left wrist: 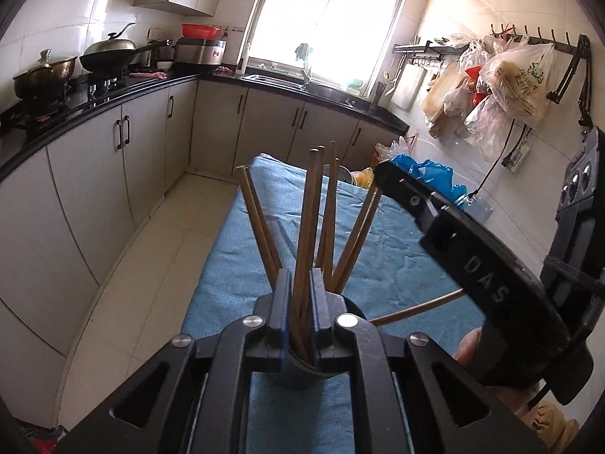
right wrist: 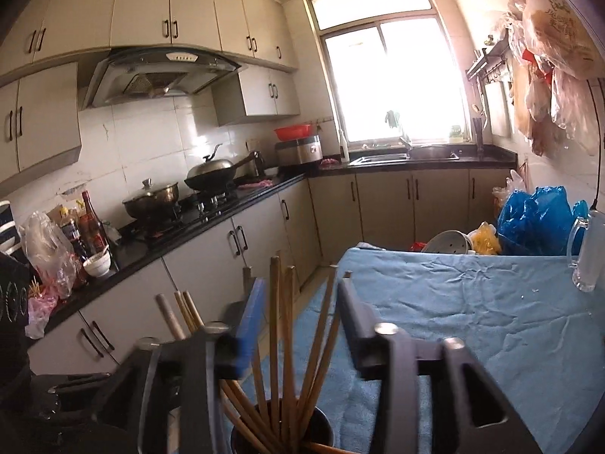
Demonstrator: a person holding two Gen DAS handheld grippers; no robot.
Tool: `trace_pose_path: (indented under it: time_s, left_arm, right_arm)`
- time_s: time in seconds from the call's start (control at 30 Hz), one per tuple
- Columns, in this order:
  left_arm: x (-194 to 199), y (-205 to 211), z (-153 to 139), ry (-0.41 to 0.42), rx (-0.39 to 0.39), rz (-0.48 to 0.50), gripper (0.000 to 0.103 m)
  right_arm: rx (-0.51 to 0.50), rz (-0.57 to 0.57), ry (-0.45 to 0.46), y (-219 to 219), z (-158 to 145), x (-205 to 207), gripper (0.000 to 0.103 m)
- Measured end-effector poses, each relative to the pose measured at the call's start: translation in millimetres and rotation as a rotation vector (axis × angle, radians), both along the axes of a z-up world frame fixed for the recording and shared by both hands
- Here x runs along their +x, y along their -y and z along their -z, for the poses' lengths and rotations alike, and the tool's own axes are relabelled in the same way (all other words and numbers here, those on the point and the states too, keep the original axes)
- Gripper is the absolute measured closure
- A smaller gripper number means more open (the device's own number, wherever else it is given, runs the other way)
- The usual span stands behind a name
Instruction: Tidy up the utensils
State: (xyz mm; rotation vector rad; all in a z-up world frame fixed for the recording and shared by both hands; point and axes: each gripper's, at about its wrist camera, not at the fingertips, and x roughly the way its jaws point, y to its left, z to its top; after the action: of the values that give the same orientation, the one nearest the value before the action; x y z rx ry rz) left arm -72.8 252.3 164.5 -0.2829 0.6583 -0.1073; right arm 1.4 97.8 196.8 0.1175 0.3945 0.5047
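The left claw (left wrist: 300,295), low centre of its frame, stands narrowly parted around upright chopsticks (left wrist: 308,227), whether pressing them I cannot tell; the right claw (right wrist: 298,302) gapes wide about the same bundle; all stand in a dark cup (right wrist: 283,431) on the blue-clothed bench (right wrist: 472,321).

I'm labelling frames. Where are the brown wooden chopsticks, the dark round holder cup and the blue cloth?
brown wooden chopsticks (left wrist: 308,219), left wrist view, mid-shaft
dark round holder cup (right wrist: 321,429), right wrist view, rim
blue cloth (right wrist: 472,302), right wrist view, bare middle

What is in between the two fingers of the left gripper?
Brown chopsticks standing in the dark cup, seen in the left wrist view between the left gripper fingers.
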Motion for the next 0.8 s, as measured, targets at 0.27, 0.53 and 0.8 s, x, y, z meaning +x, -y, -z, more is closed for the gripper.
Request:
trace_pose_path:
  time_s: [0.27, 0.53, 0.8]
  left_arm:
    - [-11.5, 8.5, -0.7, -0.002, 0.024, -0.008, 0.073]
    - [-39.3, 29.9, -9.4, 0.039, 0.073, -0.089, 0.042]
    - [-55.2, 48.0, -2.2, 0.041, 0.142, -0.175, 0.035]
  right_arm:
    - [0.035, 0.021, 0.016, 21.0, -11.1, -9.8, 0.044]
    - [0.082, 0.051, 0.031, 63.0, -15.8, -38.4, 0.036]
    - [0.083, 0.093, 0.003, 106.9, -0.8, -69.0, 0.030]
